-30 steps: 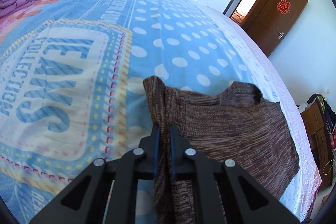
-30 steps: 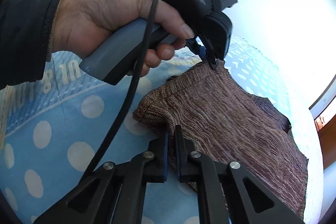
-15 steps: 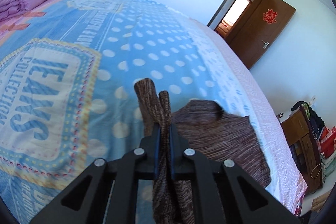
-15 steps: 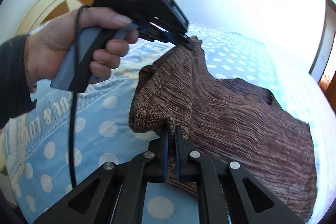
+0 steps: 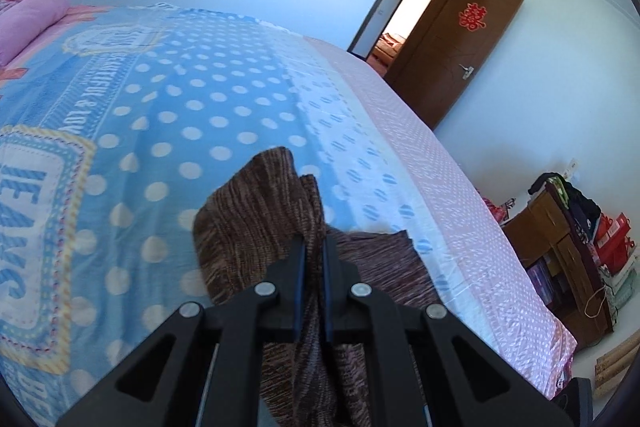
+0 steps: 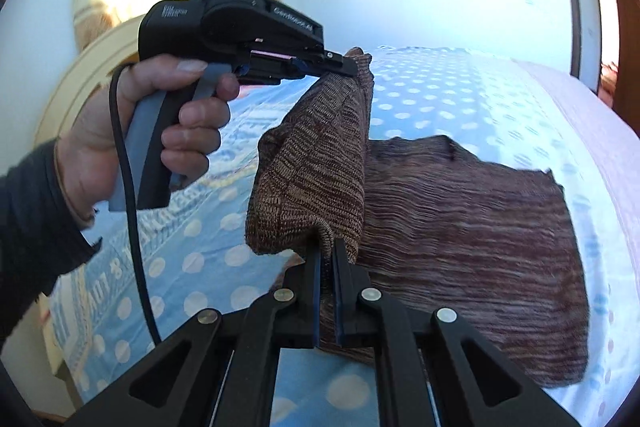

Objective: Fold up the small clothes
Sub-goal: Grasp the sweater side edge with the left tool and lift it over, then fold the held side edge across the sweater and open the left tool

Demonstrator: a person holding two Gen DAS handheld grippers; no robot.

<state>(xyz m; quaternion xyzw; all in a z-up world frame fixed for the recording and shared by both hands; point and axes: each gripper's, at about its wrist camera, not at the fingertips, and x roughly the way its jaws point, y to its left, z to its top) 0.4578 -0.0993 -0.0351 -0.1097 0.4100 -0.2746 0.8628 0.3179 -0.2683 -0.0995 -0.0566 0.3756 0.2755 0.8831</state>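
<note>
A small brown knit garment (image 6: 460, 211) lies on the blue polka-dot bedspread (image 6: 460, 95). My left gripper (image 5: 314, 247) is shut on one edge of the garment (image 5: 256, 227) and holds it up off the bed. It also shows in the right wrist view (image 6: 348, 67), held in a hand at the raised corner. My right gripper (image 6: 329, 251) is shut on the near edge of the same lifted flap. The flap hangs between both grippers above the flat part of the garment.
The bedspread (image 5: 180, 115) runs far to the left, with a pink quilt (image 5: 28, 27) at the head end. The bed's right edge (image 5: 480, 227) drops to the floor. A brown door (image 5: 452, 39) and a cluttered cabinet (image 5: 568, 247) stand beyond.
Both grippers have lifted the garment's edge higher off the bed and carried it toward the flat part. The left gripper tilted up, showing more wall and door.
</note>
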